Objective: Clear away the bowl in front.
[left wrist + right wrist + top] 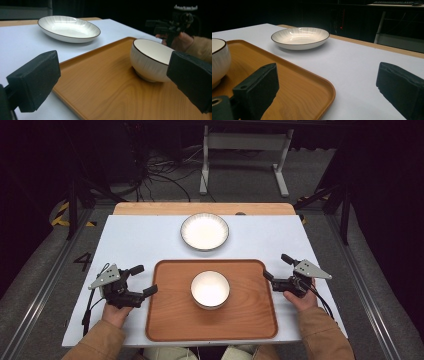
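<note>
Bowl: we see a white bowl (210,289) with a dark rim standing upright on the wooden tray (170,320), about at the tray's middle, slightly toward its far half. In the left gripper view the bowl (150,61) sits ahead and to the right, apart from both pads.
Tray: we find it lying flat on the white table (135,240), near our edge, between the two grippers. Its raised rim and rounded corner show in the right gripper view (322,87).
Left gripper: we hold the left gripper (141,280) just beside the tray's left edge, aimed toward the bowl. Its jaws stand wide apart and grip nothing; the inner jaw reaches over the tray's rim.
Right gripper: we hold the right gripper (278,266) at the tray's right edge, near its far corner. Its jaws are also spread wide and empty, one over the tray, one over the bare table.
Plate: we note a shallow white plate (204,231) with a dark rim on the table beyond the tray, well apart from both grippers and just clear of the tray's far edge.
Hands: our hands come in from the bottom in tan sleeves (320,335).
</note>
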A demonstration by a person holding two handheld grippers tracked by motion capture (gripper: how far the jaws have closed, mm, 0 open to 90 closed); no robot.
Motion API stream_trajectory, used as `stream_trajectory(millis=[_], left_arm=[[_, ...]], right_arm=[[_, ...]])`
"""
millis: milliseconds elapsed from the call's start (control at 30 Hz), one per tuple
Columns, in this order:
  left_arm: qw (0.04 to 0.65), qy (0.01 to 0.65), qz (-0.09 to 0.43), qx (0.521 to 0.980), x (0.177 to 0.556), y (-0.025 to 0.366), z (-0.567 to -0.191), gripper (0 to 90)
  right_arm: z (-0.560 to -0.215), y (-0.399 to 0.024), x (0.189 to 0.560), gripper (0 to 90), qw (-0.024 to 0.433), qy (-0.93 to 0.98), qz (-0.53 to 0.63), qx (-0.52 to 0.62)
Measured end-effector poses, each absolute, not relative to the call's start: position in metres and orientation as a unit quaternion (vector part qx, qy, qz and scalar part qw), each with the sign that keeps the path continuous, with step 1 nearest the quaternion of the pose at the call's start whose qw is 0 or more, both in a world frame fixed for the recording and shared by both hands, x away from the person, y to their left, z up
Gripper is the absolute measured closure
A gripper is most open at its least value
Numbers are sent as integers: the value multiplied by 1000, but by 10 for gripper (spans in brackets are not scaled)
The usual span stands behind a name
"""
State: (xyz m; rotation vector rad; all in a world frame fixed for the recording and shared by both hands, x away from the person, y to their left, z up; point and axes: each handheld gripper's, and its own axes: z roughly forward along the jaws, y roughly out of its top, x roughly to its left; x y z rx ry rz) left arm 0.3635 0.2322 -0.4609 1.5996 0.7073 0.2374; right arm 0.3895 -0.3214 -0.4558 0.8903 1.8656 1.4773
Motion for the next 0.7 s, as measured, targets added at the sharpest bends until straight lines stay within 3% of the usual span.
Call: stream_trajectory(millis=[700], left_arm=[[565,333,143,741,361,229,-465,1]], right_arm=[[-456,-321,389,48,297,702,555,333]])
